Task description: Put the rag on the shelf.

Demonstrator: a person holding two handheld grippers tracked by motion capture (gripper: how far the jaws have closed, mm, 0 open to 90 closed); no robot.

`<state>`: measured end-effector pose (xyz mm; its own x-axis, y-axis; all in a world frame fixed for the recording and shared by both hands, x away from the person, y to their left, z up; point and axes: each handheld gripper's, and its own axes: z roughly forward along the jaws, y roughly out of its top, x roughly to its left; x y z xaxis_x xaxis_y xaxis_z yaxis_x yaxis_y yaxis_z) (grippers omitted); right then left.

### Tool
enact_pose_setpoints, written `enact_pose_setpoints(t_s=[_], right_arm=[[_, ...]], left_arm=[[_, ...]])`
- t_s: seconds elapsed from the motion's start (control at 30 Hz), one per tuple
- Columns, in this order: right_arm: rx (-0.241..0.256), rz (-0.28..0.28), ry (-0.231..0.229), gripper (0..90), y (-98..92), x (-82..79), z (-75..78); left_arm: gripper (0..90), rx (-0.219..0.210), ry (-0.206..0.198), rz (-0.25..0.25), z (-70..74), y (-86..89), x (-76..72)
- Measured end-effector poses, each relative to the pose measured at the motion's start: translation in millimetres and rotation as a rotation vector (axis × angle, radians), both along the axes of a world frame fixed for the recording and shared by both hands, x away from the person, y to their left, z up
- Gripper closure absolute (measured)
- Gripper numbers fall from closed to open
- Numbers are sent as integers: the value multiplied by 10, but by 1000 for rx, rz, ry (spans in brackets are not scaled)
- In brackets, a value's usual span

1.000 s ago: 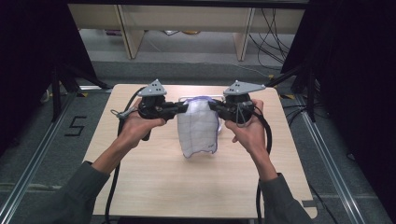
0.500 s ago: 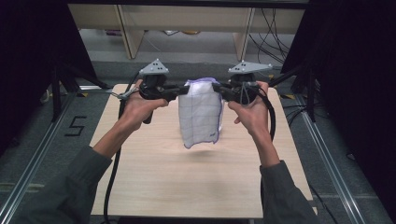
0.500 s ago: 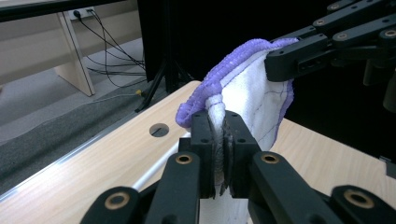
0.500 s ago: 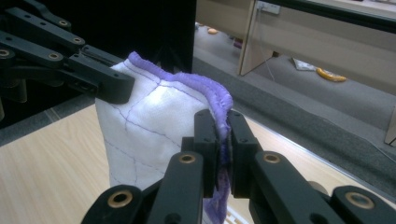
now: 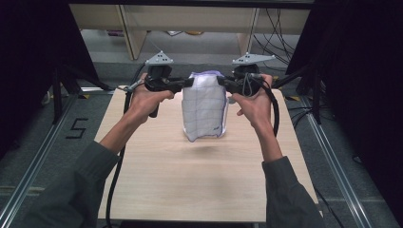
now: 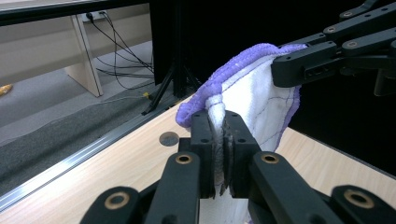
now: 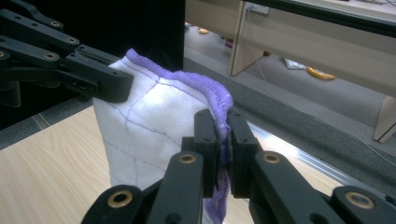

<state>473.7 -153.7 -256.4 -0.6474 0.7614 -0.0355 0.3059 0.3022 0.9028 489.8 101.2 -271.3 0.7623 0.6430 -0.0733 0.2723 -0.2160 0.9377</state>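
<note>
A white cloth (image 5: 205,105) with thin purple grid lines and a purple hem hangs in the air above the wooden table (image 5: 204,185), folded, its lower edge just off the surface. My left gripper (image 5: 189,83) is shut on its upper left corner. My right gripper (image 5: 221,83) is shut on the upper right corner. In the left gripper view the cloth (image 6: 254,102) is pinched at my left gripper (image 6: 219,140), with the other gripper's jaws clamped on its far corner. In the right gripper view the cloth (image 7: 154,126) is clamped at the purple hem by my right gripper (image 7: 222,140).
A light wooden shelf frame (image 5: 133,28) stands behind the table, with cables on the floor. Metal rails (image 5: 332,161) run along both sides of the table. Black stands and dark curtains flank it left and right.
Both grippers have risen and moved away from the person with the cloth, lifting it off the table so that it hangs lengthwise between them.
</note>
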Motion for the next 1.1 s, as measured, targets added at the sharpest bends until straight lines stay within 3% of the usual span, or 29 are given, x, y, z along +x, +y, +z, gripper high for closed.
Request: enact_pose_setpoints(t_s=[0.47, 0.5, 0.63, 0.77, 0.8, 0.9, 1.1], right_arm=[[6, -30, -2, 852, 0, 170, 39], [15, -41, 13, 852, 4, 172, 47], [22, -63, 0, 851, -2, 242, 51], [33, -83, 22, 851, 10, 332, 64], [23, -76, 8, 852, 3, 360, 70], [35, -94, 29, 851, 21, 414, 105], [26, -131, 60, 850, 80, 652, 86]], left_arm=[[838, -7, 17, 21, 49, -48, 162], [837, -7, 18, 21, 53, -54, 174], [837, -5, 26, 20, 64, -74, 245], [837, -8, 30, 21, 79, -101, 317], [837, -11, 30, 28, 84, -103, 338], [838, -35, 45, 40, 98, -105, 418], [837, -10, 64, 94, 64, -138, 661]])
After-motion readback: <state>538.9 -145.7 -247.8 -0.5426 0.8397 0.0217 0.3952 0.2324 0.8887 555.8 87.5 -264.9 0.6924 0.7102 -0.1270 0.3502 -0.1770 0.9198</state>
